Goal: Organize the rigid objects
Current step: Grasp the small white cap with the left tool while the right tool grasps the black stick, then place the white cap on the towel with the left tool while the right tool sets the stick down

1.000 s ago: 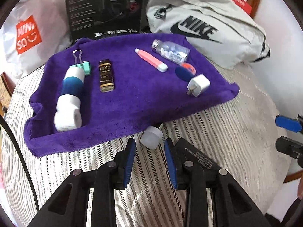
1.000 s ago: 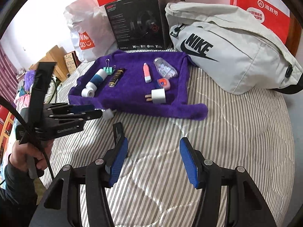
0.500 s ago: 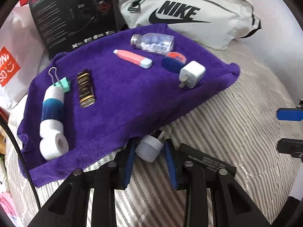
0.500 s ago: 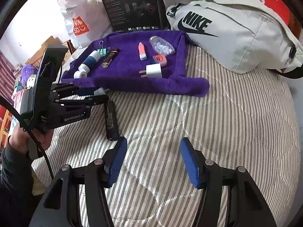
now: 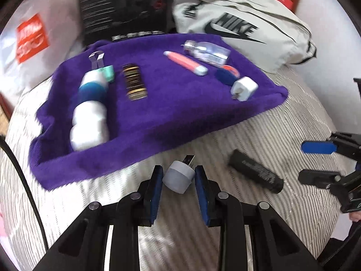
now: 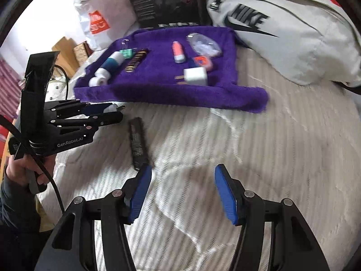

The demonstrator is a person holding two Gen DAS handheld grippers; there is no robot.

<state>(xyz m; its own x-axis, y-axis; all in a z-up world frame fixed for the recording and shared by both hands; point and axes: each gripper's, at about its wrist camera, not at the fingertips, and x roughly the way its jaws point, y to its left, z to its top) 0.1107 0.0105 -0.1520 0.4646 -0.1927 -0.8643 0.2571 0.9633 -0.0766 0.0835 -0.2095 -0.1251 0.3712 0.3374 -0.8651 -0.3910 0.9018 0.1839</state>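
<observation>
The left gripper (image 5: 178,178) has its blue pads closed against a small white cap-shaped plug (image 5: 179,177) with a dark metal tip, holding it just off the near edge of the purple towel (image 5: 158,103). The grip sits on the rounded body, so the piece could twist or pop out if the pads squeeze off-centre. Dragging it low could also snag the towel's edge and shift the row already laid there.

The right gripper (image 6: 182,192) is wide open and empty, hovering over the striped bedspread (image 6: 259,158) just beside a black stick-shaped item (image 6: 137,144) that lies off the towel.

The towel serves as the tray. Along its left edge lie stacked white and blue rolls (image 5: 90,110) and a teal binder clip (image 5: 106,70). Near the middle is a dark gold-printed tube (image 5: 134,83). Toward the right edge are a pink pen-like tube (image 5: 185,63), a clear bottle (image 5: 207,50), a blue-orange piece (image 5: 226,75) and a white charger (image 5: 244,88).
</observation>
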